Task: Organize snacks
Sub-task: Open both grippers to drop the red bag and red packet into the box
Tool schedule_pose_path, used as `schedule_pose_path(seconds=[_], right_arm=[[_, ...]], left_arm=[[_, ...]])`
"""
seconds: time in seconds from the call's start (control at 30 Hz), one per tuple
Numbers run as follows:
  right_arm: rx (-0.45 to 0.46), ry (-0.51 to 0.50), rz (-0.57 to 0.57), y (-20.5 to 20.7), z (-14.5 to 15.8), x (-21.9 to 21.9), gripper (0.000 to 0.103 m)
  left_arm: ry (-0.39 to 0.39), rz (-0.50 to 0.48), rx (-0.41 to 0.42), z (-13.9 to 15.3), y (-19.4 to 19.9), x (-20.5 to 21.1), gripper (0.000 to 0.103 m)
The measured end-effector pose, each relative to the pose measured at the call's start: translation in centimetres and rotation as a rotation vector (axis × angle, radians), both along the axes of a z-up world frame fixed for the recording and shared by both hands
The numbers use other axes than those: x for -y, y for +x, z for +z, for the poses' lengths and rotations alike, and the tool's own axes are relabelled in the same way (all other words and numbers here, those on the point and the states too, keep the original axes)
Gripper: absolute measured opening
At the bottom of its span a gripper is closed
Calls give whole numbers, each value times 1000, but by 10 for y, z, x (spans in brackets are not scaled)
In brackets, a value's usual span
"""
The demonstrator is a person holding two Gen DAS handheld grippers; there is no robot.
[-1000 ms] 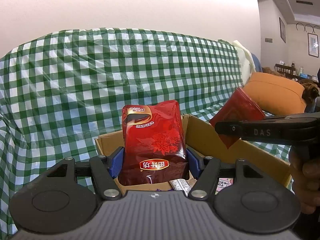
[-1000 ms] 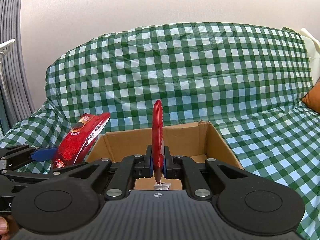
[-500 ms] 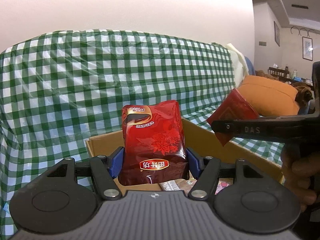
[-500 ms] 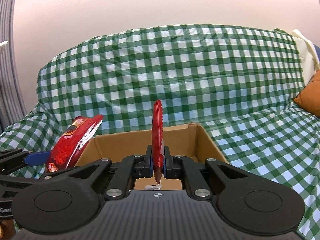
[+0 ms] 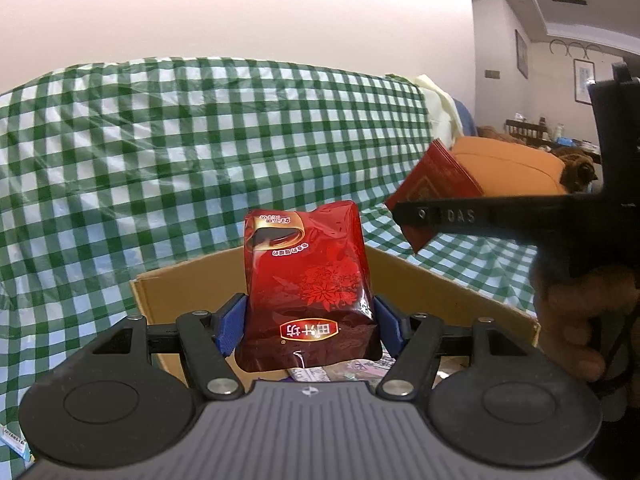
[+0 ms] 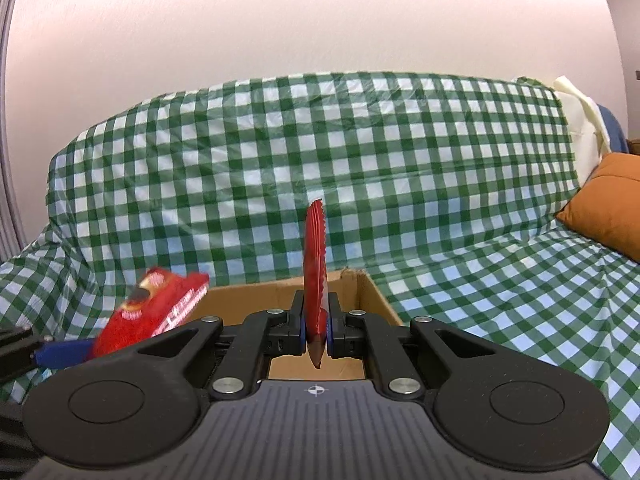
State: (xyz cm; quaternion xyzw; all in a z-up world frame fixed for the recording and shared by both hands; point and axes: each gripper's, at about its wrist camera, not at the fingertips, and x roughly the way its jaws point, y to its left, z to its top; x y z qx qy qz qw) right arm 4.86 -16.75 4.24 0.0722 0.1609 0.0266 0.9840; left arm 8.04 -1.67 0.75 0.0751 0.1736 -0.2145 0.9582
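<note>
While its jaws ease apart, left gripper brackets red snack bag over cardboard box | right gripper pinches flat red packet

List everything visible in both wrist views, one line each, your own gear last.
puffy red foil snack bag: one, red, between the left gripper's pads, above the box.
flat red sachet: one, red, edge-on, pinched in the right gripper.
open cardboard box: one, brown, on the sofa; printed packets inside.
green-and-white checked cover: one, draped over the sofa.
orange cushion: one, on the right.
framed pictures: several, far wall.
left gripper: black with blue pads, jaws opening.
right gripper: black, shut.
hand: one, holding the right gripper's handle.
</note>
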Motion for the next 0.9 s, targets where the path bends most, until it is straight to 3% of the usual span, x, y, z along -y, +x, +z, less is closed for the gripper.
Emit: schedule_pose_path(seconds=[0.27, 0.4, 0.43, 0.5, 0.53, 0.77, 0.9], right_arm=[[28, 1, -20, -2, 2, 2, 9], [31, -3, -32, -2, 1, 3, 14], [14, -4, -26, 0, -1, 4, 21], [-8, -16, -44, 2, -5, 1, 70], [0, -24, -57, 1, -4, 1, 74], [-11, -30, -62, 3, -4, 3, 73], [-29, -37, -42, 4, -5, -2, 74]], left_arm=[[-14, -17, 6, -1, 0, 2, 72], [-29, -11, -3, 1, 0, 1, 88], [-34, -14, -18, 0, 1, 0, 89], [-23, 2, -16, 1, 2, 1, 89], [-22, 4, -11, 2, 1, 1, 89], [-48, 47, -17, 8, 0, -6, 86], [-33, 67, -17, 10, -4, -10, 73]])
